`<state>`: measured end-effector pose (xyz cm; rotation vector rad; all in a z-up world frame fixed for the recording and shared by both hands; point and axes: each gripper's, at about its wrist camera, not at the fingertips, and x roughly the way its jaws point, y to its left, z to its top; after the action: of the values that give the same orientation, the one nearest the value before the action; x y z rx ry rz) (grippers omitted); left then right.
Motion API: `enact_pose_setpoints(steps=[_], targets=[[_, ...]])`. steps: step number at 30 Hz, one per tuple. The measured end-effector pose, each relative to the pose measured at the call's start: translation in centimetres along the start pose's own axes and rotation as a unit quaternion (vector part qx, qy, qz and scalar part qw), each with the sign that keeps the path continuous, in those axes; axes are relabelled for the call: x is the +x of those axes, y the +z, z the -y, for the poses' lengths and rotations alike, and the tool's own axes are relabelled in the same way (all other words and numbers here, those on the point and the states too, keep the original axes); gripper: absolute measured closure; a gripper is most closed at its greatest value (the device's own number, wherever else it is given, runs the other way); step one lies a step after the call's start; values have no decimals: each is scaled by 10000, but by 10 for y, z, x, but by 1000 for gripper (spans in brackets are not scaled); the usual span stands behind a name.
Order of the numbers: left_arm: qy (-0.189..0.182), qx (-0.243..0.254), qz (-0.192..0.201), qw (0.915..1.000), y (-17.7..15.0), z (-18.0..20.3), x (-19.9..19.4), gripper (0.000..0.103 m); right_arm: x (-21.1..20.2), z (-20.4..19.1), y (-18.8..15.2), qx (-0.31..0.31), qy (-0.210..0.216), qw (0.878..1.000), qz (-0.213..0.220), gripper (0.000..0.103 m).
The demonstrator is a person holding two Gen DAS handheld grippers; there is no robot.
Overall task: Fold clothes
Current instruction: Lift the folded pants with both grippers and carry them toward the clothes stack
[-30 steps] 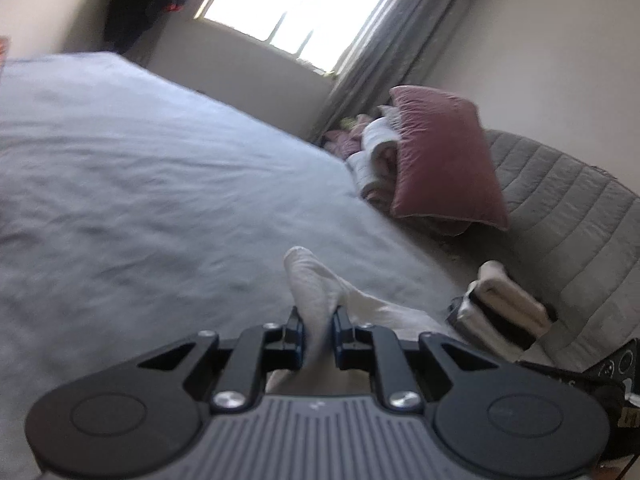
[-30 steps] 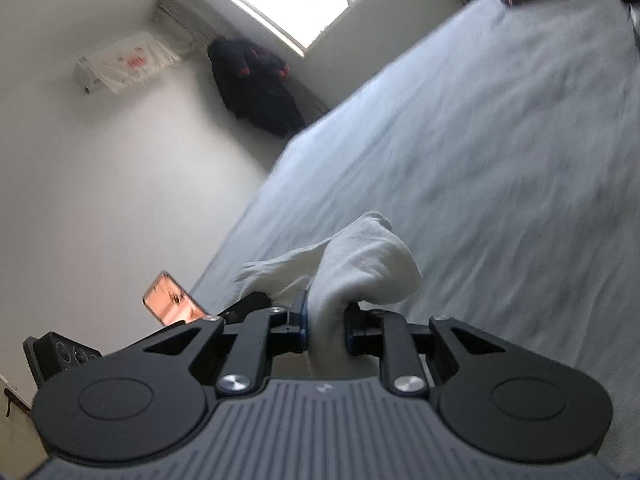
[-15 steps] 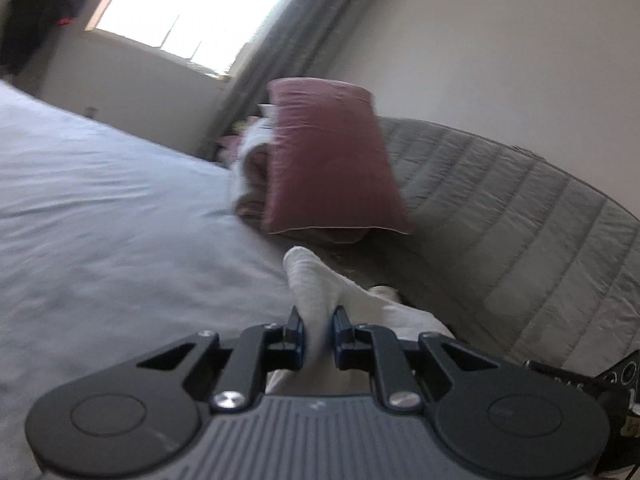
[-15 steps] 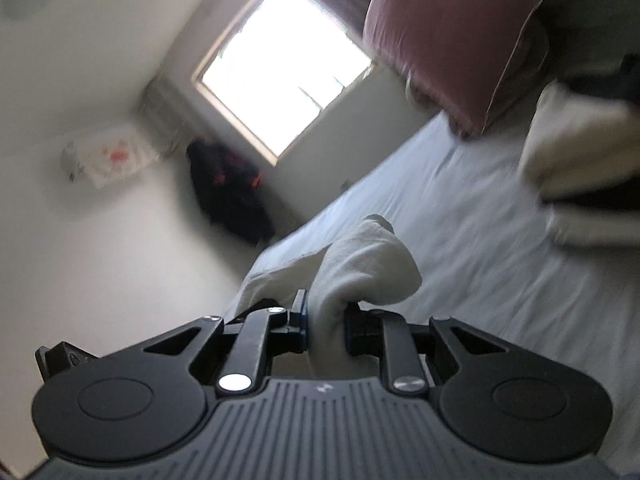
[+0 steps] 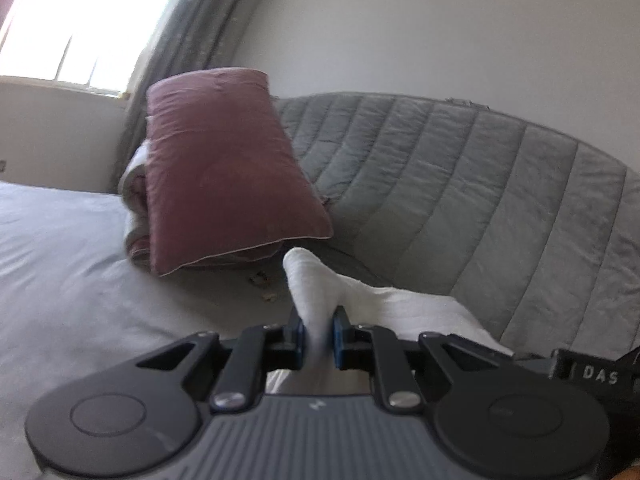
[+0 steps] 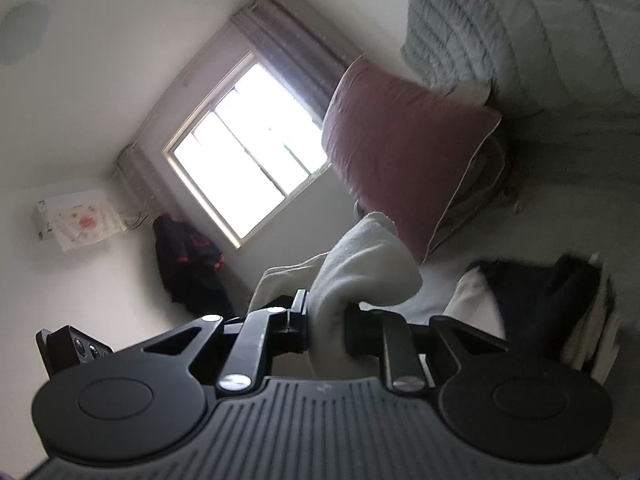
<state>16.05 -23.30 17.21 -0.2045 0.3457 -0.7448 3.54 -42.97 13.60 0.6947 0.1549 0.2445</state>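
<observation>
White cloth [image 5: 316, 292] is pinched between the two fingers of the left tongs [image 5: 318, 338], which are closed tight on it. A bunched end of the cloth sticks up past the fingers, and the rest is spread out to the right and near, over the grey bed [image 5: 72, 272]. The same white cloth [image 6: 360, 272] is also squeezed in the right tongs [image 6: 326, 330], and a thick fold of it is bulged out above the fingers. A dark red pillow [image 5: 224, 168] is seen far off on the bed, leaned against rolled bedding. A grey quilted headboard [image 5: 480, 184] is seen to the right of the pillow. In the right wrist view, a stack of folded clothes [image 6: 540, 304], dark and pale, is seen to the right of the tongs. A bright window [image 6: 248, 160] and a dark hanging jacket [image 6: 188, 264] are seen on the far wall.
</observation>
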Motion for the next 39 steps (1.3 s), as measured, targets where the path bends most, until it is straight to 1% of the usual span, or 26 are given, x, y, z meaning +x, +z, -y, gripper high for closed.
enact_pose_setpoints(steps=[6,9,12,13,14,17,19,21,22,23,25,26,28,30,31,32,33,34,35,37,39], targets=[[-85,3,-289,9995,2,3,66,89,5,43,17,4,-284,9994,177,82],[-83,-69,-489,9987,-9,-1,97,89,14,67,18,31,-476,9987,156,82],[8,147,-707,9974,-25,0,126,87,22,91,16,92,-653,9978,109,82],[112,274,-712,9970,-30,1,131,87,23,98,14,101,-717,9973,83,82],[232,412,-701,9964,-34,3,134,86,25,105,13,94,-808,9967,49,79],[590,825,-668,9926,-48,7,144,83,29,120,9,-101,-1216,9925,-74,77],[829,1098,-645,9884,-58,10,150,70,26,125,4,-303,-1373,9900,-107,73],[976,1125,-479,9877,-59,8,146,66,21,127,0,-470,-1480,9879,-62,64],[1117,1134,-353,9866,-58,7,143,66,17,126,-2,-562,-1534,9866,-32,63],[1271,1161,-208,9849,-57,9,140,66,14,124,-3,-653,-1588,9851,-2,61],[1514,1216,123,9809,-53,11,131,73,10,117,-4,-935,-1798,9792,65,60],[1508,1211,240,9808,-50,11,127,75,8,112,-3,-1109,-1881,9758,132,60],[1273,1206,329,9840,-43,14,122,77,5,101,-3,-1420,-1906,9708,308,60],[997,1275,276,9864,-42,18,122,78,3,89,-4,-1689,-1883,9664,450,60],[858,1314,243,9873,-42,20,123,82,3,85,-4,-1795,-1837,9653,480,60],[805,1396,145,9868,-44,22,126,85,5,81,-6,-1899,-1802,9639,476,60],[810,1477,-12,9857,-47,23,132,91,7,78,-8,-2002,-1776,9625,440,60],[824,1554,-177,9842,-51,24,138,94,10,74,-11,-2104,-1750,9610,405,60],[869,1598,-352,9827,-55,23,145,94,13,73,-14,-2168,-1739,9600,337,60],[985,1561,-567,9812,-66,19,153,95,19,76,-21,-2218,-1764,9589,132,60],[1076,1466,-652,9812,-75,11,155,95,22,84,-29,-2219,-1842,9575,-92,60]])
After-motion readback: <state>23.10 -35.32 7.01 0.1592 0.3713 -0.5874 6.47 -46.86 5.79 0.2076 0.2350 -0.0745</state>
